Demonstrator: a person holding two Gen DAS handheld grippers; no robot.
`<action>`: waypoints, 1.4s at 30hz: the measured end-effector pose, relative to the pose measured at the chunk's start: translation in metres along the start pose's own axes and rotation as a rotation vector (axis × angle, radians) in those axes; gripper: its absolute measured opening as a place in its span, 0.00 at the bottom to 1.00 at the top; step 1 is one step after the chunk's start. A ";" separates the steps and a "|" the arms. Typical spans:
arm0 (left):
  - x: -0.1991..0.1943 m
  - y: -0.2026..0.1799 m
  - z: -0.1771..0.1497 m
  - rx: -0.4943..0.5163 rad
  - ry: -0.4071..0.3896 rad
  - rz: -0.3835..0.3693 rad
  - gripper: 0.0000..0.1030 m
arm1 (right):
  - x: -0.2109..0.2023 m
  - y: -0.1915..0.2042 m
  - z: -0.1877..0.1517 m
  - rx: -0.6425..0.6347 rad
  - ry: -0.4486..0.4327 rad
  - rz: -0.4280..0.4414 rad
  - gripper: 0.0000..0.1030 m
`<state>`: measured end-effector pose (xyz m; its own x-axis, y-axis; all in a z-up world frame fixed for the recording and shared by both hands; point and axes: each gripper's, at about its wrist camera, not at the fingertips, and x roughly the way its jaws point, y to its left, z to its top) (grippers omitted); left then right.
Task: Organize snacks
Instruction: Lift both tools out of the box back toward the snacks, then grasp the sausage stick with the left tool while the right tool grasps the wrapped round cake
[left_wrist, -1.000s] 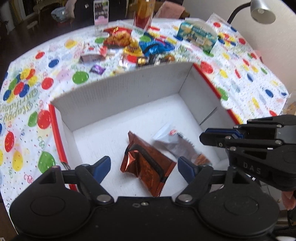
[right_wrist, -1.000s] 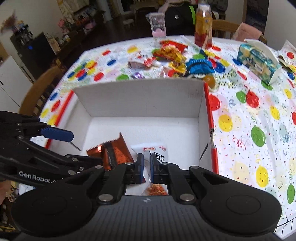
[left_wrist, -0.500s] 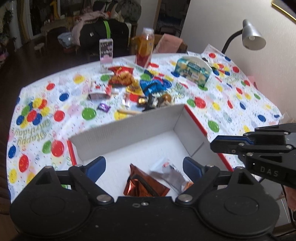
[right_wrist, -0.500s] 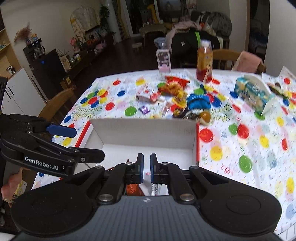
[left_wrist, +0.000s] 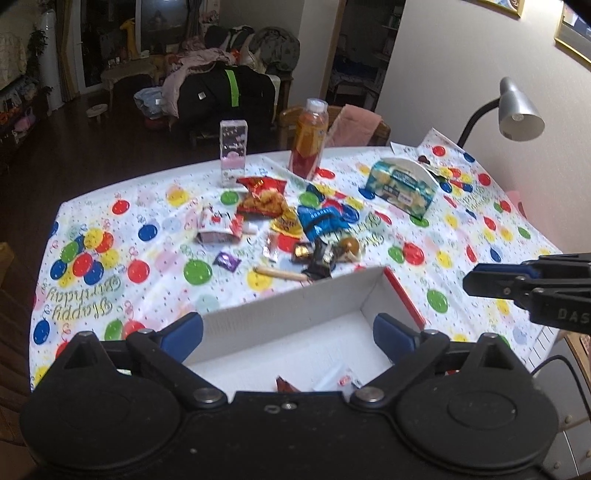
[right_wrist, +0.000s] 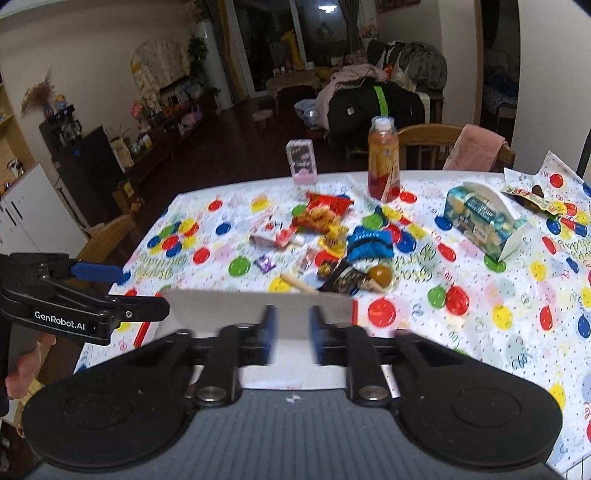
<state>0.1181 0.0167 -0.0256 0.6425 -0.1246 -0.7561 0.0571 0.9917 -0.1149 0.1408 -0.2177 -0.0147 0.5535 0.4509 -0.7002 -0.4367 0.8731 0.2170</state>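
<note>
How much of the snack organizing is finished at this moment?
Only a start. Two packets lie in the white box. Nothing is in hand: the left gripper and the right gripper are both open and empty. The pile of snacks on the tablecloth is left to move.

Dark wood floor (left_wrist: 55, 155) — grey desk lamp (left_wrist: 519, 110), wooden chair (right_wrist: 424, 142)

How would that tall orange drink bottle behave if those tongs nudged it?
The tall orange plastic drink bottle looks nearly full, so probably heavy. Standing upright and narrow on the balloon-print tablecloth, it may tip if pushed high. Its smooth label could be slippery.
</note>
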 end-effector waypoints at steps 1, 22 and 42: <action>0.001 0.001 0.003 -0.003 -0.004 0.006 0.98 | 0.000 -0.004 0.004 0.004 -0.005 0.000 0.55; 0.105 0.048 0.102 -0.122 0.003 0.158 0.99 | 0.096 -0.092 0.084 0.089 0.096 -0.035 0.80; 0.248 0.049 0.093 -0.256 0.348 0.061 0.87 | 0.235 -0.151 0.078 0.240 0.333 -0.085 0.79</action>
<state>0.3514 0.0369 -0.1583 0.3409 -0.1125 -0.9333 -0.1922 0.9635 -0.1863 0.3925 -0.2292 -0.1591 0.3034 0.3250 -0.8957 -0.2001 0.9408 0.2735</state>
